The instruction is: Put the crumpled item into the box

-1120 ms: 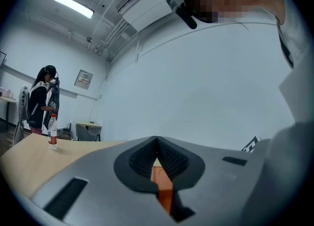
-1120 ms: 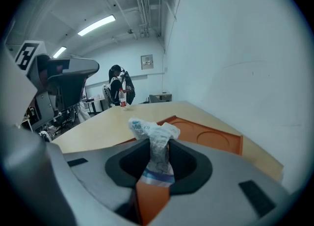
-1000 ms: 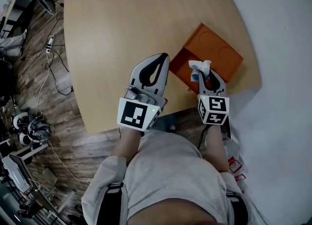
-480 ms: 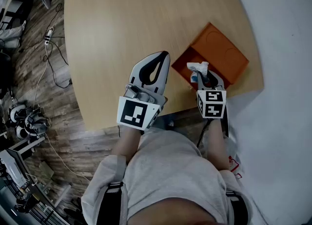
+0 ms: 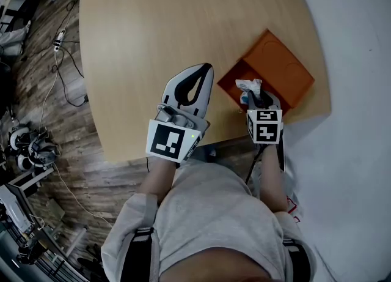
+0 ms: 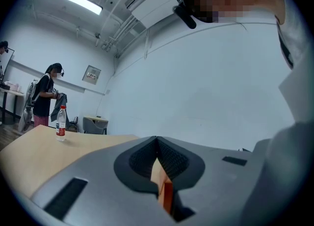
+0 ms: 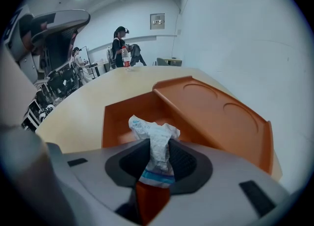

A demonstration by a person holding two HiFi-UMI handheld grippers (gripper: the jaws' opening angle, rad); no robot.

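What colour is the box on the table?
Orange. The box shows best in the right gripper view.

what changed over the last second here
The right tool, shut on the crumpled item, tipped further downward and sank toward the open orange box. Nothing was let go. The left tool stayed shut and empty; the box stayed put.

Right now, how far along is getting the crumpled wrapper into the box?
Done: the wrapper is picked up, pinched in the right claw. In hand: it hangs over the open box. Left: let go so it drops inside. The left claw is shut, empty.
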